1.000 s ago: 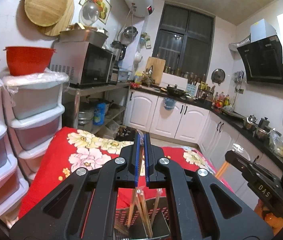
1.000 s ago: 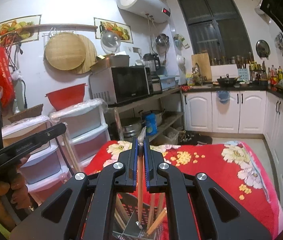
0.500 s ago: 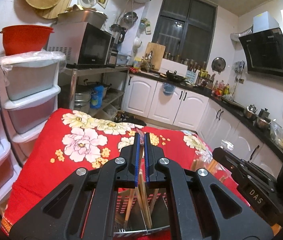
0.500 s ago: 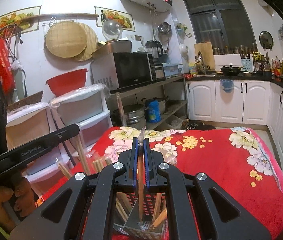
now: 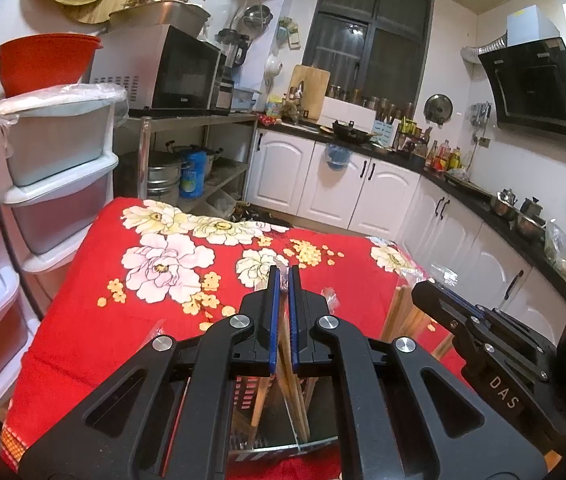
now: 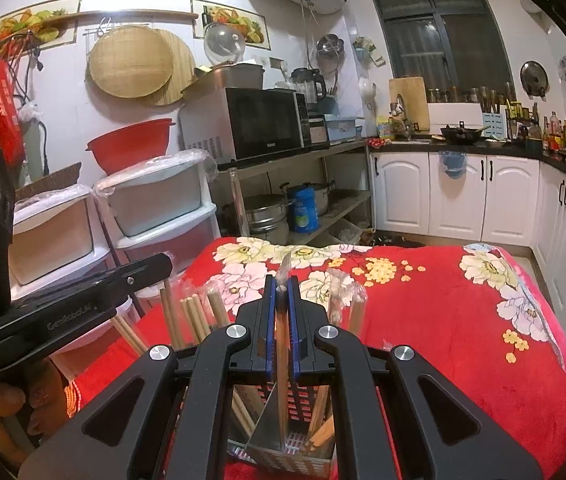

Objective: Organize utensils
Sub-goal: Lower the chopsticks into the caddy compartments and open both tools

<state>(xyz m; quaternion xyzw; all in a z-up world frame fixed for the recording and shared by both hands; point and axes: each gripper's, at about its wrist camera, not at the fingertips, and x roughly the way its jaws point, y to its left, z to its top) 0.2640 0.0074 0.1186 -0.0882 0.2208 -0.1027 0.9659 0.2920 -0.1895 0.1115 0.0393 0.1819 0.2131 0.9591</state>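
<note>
Since a second ago both of your cameras have tipped downward: the red floral cloth [image 5: 131, 320] covering the counter now fills far more of each view, and the metal utensil holder [image 6: 295, 446] sits directly beneath your grippers. I judge this a descent toward insertion, with the chopsticks not yet released.

Your right gripper [image 6: 282, 284] has its blue-padded jaws narrow and clamped on a wrapped chopstick [image 6: 282, 360], a straight pale-wood stick sheathed in clear, crinkled film whose pointed end sticks up above the jaws. Its lower end hangs inside the holder, against the sloped steel divider; whether it touches the perforated floor I cannot tell.

Your left gripper [image 5: 282, 276] also has its jaws narrow, with film and a slim wooden stick [image 5: 285, 354] showing in the gap; it appears to be gripped there, though contact is partly hidden. That stick slants down into the same holder.

The holder is square-sided, red slotted plastic outside with a polished steel insert. Further bare wooden chopsticks [image 6: 191, 316] stand upright in it at the left side, round-ended and matte. The cloth is plush and soft, so the holder may rock if pushed.
</note>
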